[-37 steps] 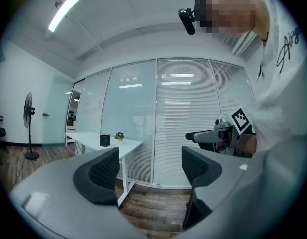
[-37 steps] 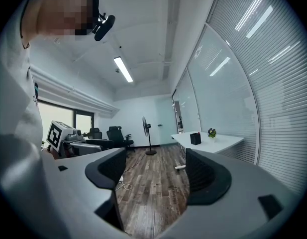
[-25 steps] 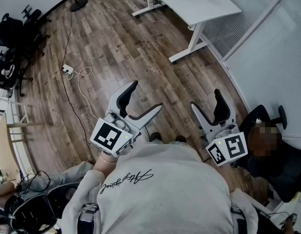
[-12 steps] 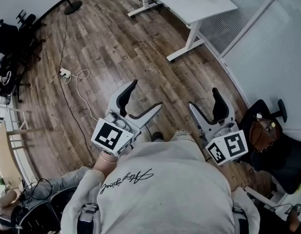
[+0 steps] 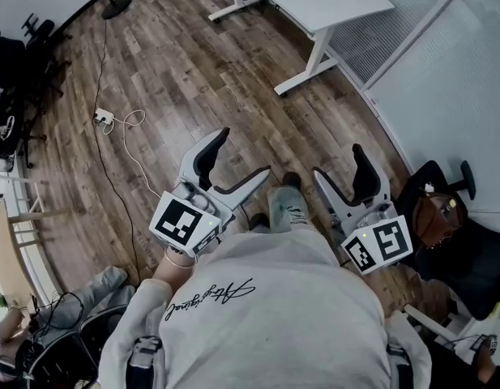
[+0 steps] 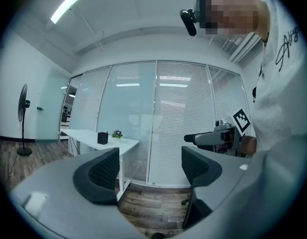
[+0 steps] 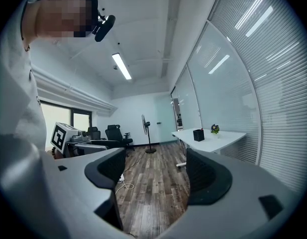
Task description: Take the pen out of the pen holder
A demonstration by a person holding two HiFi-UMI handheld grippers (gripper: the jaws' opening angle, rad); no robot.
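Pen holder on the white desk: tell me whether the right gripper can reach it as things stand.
Probably not yet. The pen holder sits on the desk far across the floor from the open, empty right gripper; nothing blocks the way.

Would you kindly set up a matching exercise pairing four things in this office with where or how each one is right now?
Things:
1. pen holder
2. power strip
3. standing fan
4. left gripper

States:
A. fingers apart, nothing between them
B. on the white desk
C. upright on a round base
D. lying flat on the wood floor

Pairs: 1-B, 2-D, 3-C, 4-A.
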